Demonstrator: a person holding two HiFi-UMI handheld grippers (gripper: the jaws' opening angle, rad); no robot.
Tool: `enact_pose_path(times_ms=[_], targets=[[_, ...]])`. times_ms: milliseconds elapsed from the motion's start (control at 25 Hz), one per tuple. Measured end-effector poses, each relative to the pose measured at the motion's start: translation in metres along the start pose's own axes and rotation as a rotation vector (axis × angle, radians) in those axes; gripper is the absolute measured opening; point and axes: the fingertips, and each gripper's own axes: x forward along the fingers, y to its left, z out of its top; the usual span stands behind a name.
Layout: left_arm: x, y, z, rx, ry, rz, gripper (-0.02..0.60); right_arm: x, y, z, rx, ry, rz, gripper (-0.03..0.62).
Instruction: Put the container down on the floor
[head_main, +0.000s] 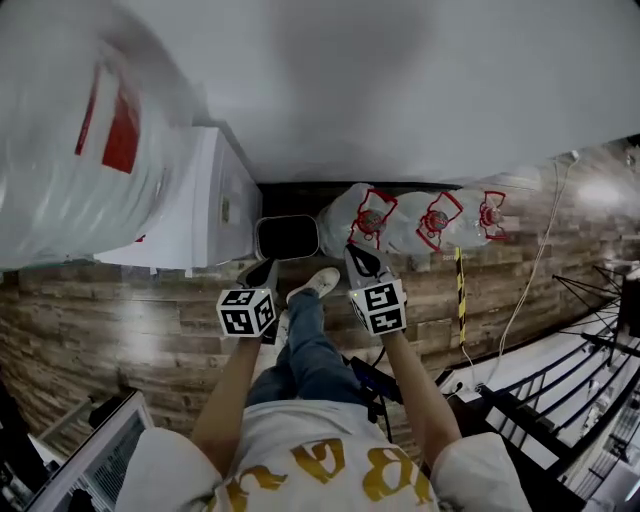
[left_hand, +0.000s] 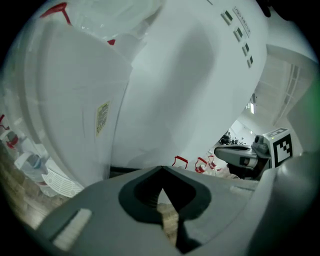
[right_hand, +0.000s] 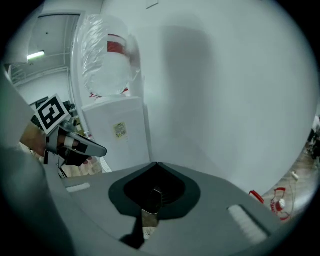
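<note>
The dark container (head_main: 287, 237) sits on the wooden floor (head_main: 120, 330) just right of the water dispenser (head_main: 200, 205), ahead of both grippers. The left gripper (head_main: 266, 270) looks nearer than the right gripper (head_main: 358, 256). Both sets of fingers are pressed together, holding nothing.

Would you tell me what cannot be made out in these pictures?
Head view: the white bag top left is blurred and cut by the edge.
Head view: the dark container is too small to show its contents.
Left gripper view: the label on the white cabinet has print too small to read.
</note>
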Motion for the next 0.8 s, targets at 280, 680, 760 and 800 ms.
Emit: enact_pose_path(times_ms=[280,680,760,800], targets=[[-0.052,-0.04,0.042,0.069,-0.082,-0.044,0.002,-0.066,0.003,0.051,-0.009,-0.123,-0.074,0.028],[-0.109,-0.067,0.098,0.157,-0.242,-0.052,0.002,-0.124,0.015,0.093,0.136,-0.252,-0.126,0.028],[-0.117,-0.068,0.101,0.153,-0.261,-0.053,0.002,-0.131,0.021,0.096,0.139,-0.264,-0.128,0.028],[-0.12,-0.068,0.101,0.15,-0.267,-0.051,0.002,-0.134,0.025,0.097,0.14,-0.268,-0.13,0.028]])
